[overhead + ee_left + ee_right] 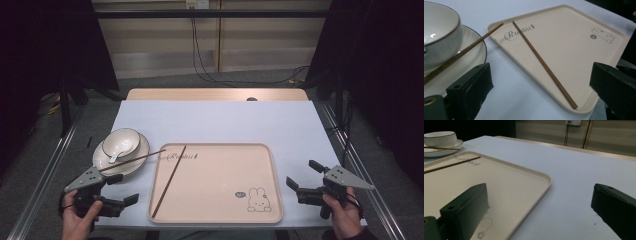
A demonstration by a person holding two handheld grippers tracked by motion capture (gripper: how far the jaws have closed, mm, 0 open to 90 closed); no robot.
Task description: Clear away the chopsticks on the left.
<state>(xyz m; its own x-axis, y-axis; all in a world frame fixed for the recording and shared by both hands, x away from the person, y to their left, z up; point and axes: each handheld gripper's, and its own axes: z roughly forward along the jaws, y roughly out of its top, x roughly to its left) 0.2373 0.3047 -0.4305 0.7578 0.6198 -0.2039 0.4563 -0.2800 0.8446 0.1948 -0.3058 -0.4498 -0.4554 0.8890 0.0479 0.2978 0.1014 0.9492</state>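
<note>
A beige tray (220, 175) with a rabbit print lies at the table's front middle. One brown chopstick (169, 181) lies slantwise inside the tray's left part. A second chopstick (135, 159) rests across the white plate (143, 150), its tip over the tray's far left corner. My left gripper (124, 189) stands open near the front left, just left of the tray, with nothing between its jaws. In the left gripper view the tray chopstick (541, 62) runs between the open jaws farther off. My right gripper (302, 174) is open and empty, just right of the tray.
A white bowl (121, 141) with a spoon (116, 154) in it sits on the plate, left of the tray. The pale blue table cover (215, 120) stretches behind the tray. Metal rails run along both table sides.
</note>
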